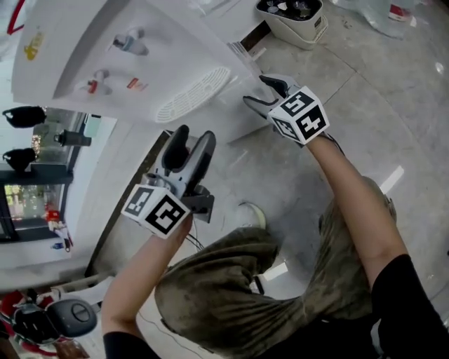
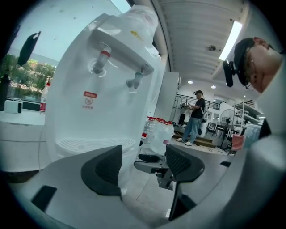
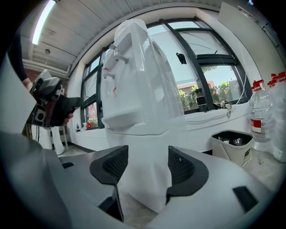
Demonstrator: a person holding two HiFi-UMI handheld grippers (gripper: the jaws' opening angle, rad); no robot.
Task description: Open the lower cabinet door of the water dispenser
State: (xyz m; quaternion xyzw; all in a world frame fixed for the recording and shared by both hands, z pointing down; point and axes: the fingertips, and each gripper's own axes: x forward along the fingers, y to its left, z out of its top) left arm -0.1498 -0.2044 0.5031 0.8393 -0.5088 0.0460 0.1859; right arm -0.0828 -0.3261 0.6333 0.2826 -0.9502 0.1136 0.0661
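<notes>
Head view: white water dispenser (image 1: 105, 49) at far left, taps and drip grille (image 1: 193, 92) facing the person. The lower cabinet door (image 1: 235, 116) sits under the grille. Right gripper (image 1: 257, 91) is at the cabinet's right edge with its jaws spread. In the right gripper view the cabinet corner (image 3: 147, 147) stands between them; contact unclear. Left gripper (image 1: 194, 134) is nearer, in front of the dispenser, jaws released with nothing between them. A waste bin (image 1: 295, 21) sits far right on the floor.
</notes>
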